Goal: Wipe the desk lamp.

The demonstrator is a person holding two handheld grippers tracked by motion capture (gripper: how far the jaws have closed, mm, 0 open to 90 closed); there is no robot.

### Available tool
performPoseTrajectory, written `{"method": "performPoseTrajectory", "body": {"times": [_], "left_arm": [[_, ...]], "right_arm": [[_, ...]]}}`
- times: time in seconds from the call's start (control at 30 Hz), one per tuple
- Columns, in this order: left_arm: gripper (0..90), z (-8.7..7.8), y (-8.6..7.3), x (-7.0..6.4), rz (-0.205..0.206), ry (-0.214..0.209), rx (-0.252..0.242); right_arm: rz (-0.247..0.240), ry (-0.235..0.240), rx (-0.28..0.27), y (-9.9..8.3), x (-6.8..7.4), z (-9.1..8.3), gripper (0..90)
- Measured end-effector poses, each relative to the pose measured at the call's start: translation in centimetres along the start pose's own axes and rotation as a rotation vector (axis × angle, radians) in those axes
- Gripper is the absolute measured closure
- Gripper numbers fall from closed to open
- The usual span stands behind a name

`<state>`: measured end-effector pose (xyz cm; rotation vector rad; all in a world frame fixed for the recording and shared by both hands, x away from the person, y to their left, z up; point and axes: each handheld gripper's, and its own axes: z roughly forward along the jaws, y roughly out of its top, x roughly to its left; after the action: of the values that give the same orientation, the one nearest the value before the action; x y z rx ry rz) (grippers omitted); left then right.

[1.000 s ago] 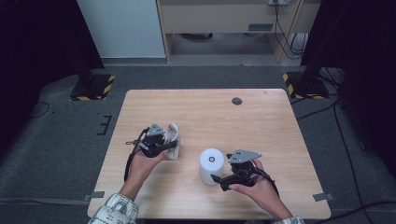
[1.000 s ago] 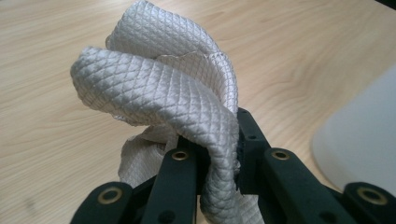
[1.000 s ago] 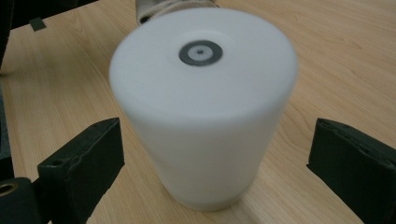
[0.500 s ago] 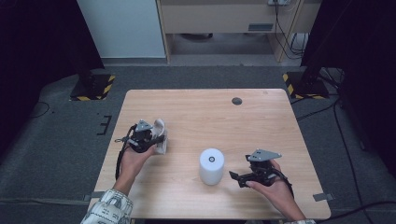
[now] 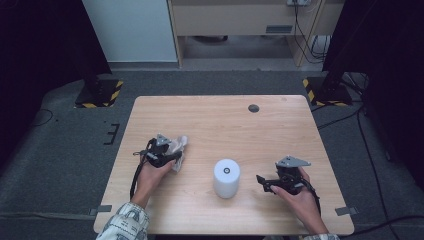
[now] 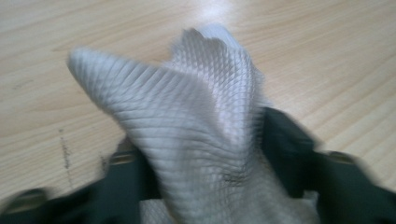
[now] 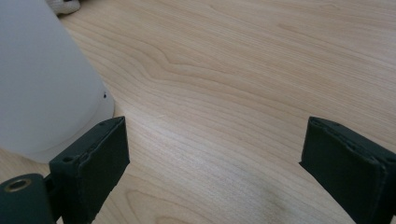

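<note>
The left gripper (image 5: 172,156) clamps a crumpled paper towel (image 5: 178,148) near the table's (image 5: 200,112) left edge. The right gripper (image 5: 261,182) (jaws apart, empty) sits right of the upright towel roll (image 5: 226,177), which stands between both grippers, nearer the right.

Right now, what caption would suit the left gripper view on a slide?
Textured grey cloth bunched between the left gripper's black fingers above a pale wooden table.

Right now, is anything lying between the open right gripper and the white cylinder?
Nothing visible. The right gripper sits to the right of the cylinder with bare table between them, jaws open. The cloth is in the left gripper, on the cylinder's far side.
</note>
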<state>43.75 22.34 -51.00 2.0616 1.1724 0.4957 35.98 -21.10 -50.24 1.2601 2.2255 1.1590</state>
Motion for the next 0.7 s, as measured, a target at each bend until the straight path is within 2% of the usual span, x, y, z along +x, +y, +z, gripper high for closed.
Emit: {"method": "performPoseTrajectory", "body": {"times": [0.1,0.23,0.37,0.4,0.43,0.5,0.6,0.7], "left_arm": [[22.6,-0.5,0.1,0.1,-0.019,-0.009,-0.018],[11.0,-1.8,-0.1,0.0,-0.053,-0.010,-0.078],[6.4,-3.3,-0.4,0.1,-0.066,-0.018,-0.125],[5.5,-3.3,-0.4,0.1,-0.066,-0.018,-0.125],[4.5,-4.2,-0.7,0.3,-0.070,-0.024,-0.143],[4.5,-5.1,-1.1,0.6,-0.082,-0.024,-0.163],[4.1,-6.2,-1.9,1.0,-0.085,0.003,-0.152],[3.7,-7.3,-3.1,1.3,-0.060,0.026,-0.139]], "right_arm": [[0.013,-0.010,-0.007,0.0,-0.4,0.1,7.4],[0.039,-0.040,-0.021,0.1,-1.3,0.4,7.1],[0.065,-0.088,-0.050,0.5,-2.4,0.6,6.7],[0.065,-0.088,-0.050,0.5,-2.4,0.6,6.7],[0.084,-0.118,-0.072,0.7,-2.9,0.4,7.1],[0.088,-0.142,-0.105,0.8,-3.2,0.0,7.0],[0.086,-0.168,-0.114,0.7,-3.8,-0.3,6.3],[0.107,-0.193,-0.109,0.6,-4.7,-0.4,6.7]]}}
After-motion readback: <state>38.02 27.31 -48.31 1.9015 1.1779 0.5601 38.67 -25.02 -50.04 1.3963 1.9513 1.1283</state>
